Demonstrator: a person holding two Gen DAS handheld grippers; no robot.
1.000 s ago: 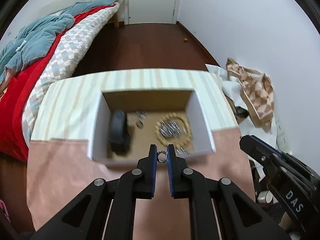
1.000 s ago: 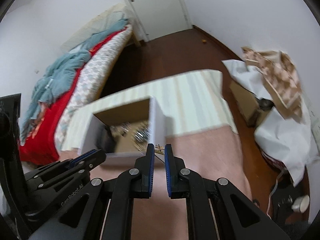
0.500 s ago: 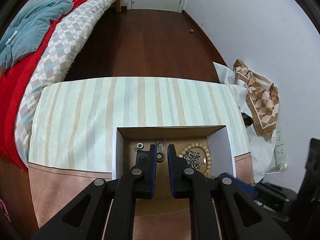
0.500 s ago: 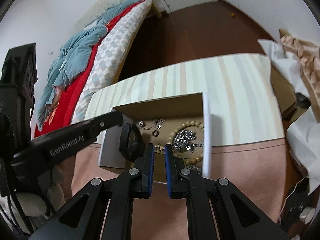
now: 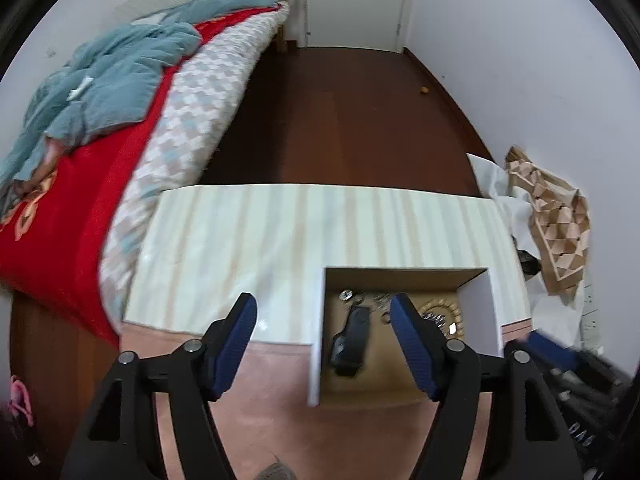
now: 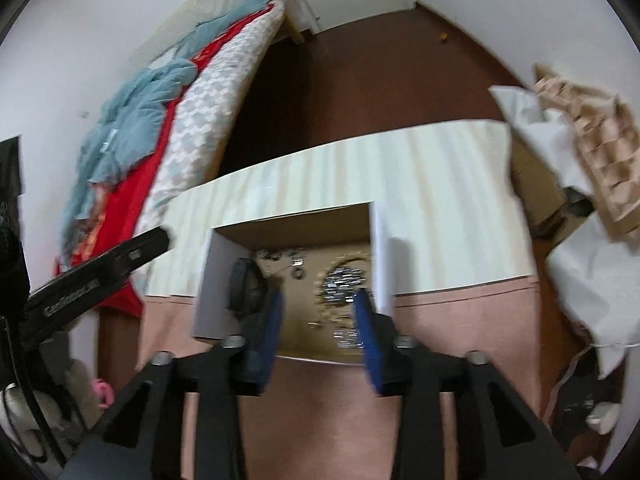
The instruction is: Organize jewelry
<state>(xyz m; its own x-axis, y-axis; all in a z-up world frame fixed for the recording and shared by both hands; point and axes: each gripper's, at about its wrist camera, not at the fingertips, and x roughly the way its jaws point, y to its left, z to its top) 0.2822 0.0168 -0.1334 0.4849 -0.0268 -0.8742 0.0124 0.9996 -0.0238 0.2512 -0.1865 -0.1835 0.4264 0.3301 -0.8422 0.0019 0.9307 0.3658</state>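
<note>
An open cardboard box with white walls [image 5: 316,336] [image 6: 382,248] sits on the table. Inside lie a black band [image 5: 352,340] [image 6: 244,284], a wooden bead bracelet [image 5: 440,312] [image 6: 344,264] around a silver chain, and small rings and earrings [image 5: 360,298] [image 6: 296,264]. My left gripper [image 5: 323,316] is open and empty over the box's left wall. My right gripper [image 6: 318,312] is open and empty just above the box's front part. Each gripper shows at the edge of the other's view.
The table has a striped cloth [image 5: 280,232] at the back and a pink cloth [image 5: 280,400] in front. A bed with red and teal bedding [image 5: 100,120] stands on the left. Cardboard and white paper [image 5: 552,220] pile up on the right, by the wall.
Both grippers have opened and dropped their small jewelry pieces into the box. The left gripper has shifted left, and both have drawn back a little.
</note>
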